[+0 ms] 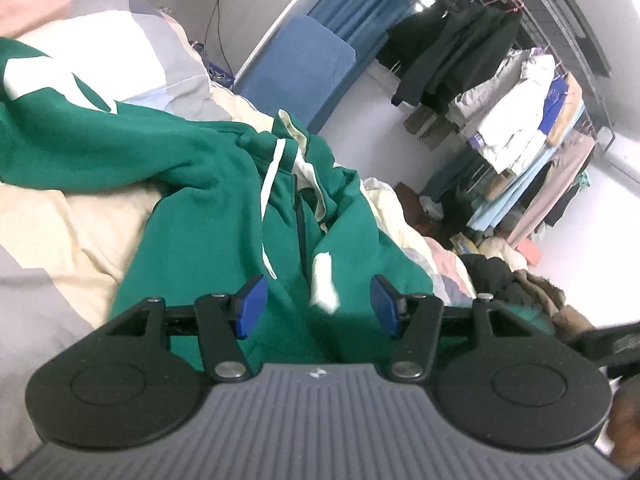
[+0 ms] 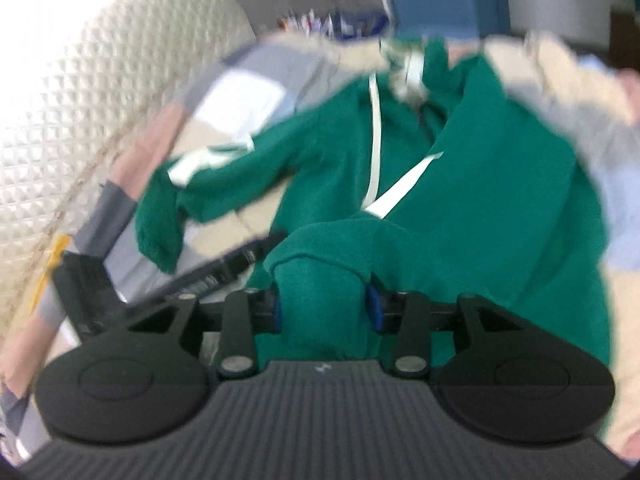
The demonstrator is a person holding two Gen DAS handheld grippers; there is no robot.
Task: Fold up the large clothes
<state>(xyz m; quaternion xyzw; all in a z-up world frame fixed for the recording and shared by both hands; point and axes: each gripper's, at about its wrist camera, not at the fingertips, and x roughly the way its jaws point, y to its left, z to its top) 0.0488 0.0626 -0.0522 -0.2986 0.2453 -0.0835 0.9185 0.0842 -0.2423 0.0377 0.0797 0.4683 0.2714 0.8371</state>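
A large green hoodie [image 1: 200, 184] with white stripes and a white drawstring [image 1: 269, 184] lies spread on a bed. My left gripper [image 1: 318, 306] is open above the hoodie's body, its blue pads [image 1: 252, 306] apart with nothing between them. In the blurred right wrist view the same green hoodie [image 2: 500, 200] fills the middle. My right gripper [image 2: 325, 307] is shut on a thick bunch of the green fabric [image 2: 320, 280], likely a sleeve, lifted off the bed. The other sleeve [image 2: 208, 188] stretches out to the left.
The bed has a patchwork cover [image 1: 80, 208] in cream, grey and pink. A blue pillow [image 1: 296, 68] leans at the wall. A clothes rack [image 1: 520, 112] with hanging coats stands at the right. A quilted headboard [image 2: 80, 100] is at left, with the left hand-held gripper [image 2: 168, 280], dark, over the bed beside it.
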